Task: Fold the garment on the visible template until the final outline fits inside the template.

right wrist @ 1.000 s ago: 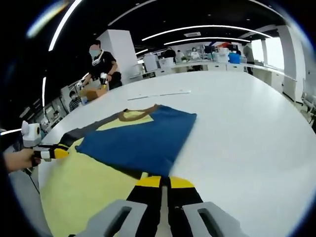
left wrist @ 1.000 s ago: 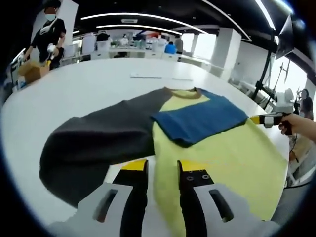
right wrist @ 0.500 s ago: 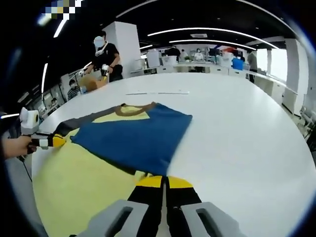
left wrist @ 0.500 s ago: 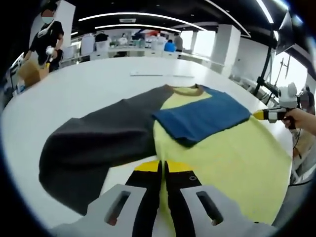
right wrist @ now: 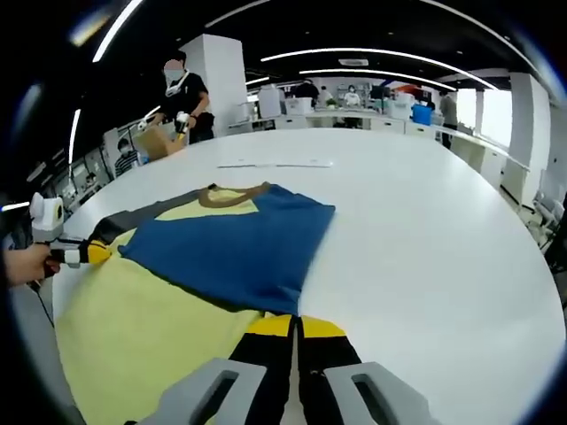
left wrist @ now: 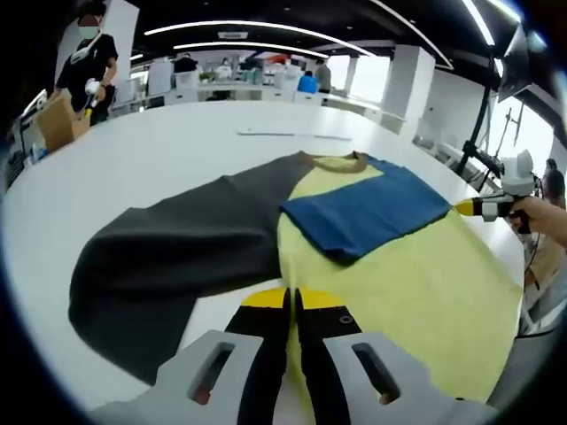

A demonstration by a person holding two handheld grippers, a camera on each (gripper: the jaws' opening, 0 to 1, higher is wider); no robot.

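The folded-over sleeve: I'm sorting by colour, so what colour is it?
Blue, lying across the yellow body of the garment; the sleeve shows best in the right gripper view.

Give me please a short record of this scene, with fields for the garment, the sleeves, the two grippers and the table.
garment: yellow shirt lying flat, brown collar
blue sleeve: blue sleeve folded over the body
dark sleeve: grey sleeve spread out to the side
left gripper: left gripper jaws closed at the shirt's edge
right gripper: right gripper jaws closed at the opposite edge
table: white table
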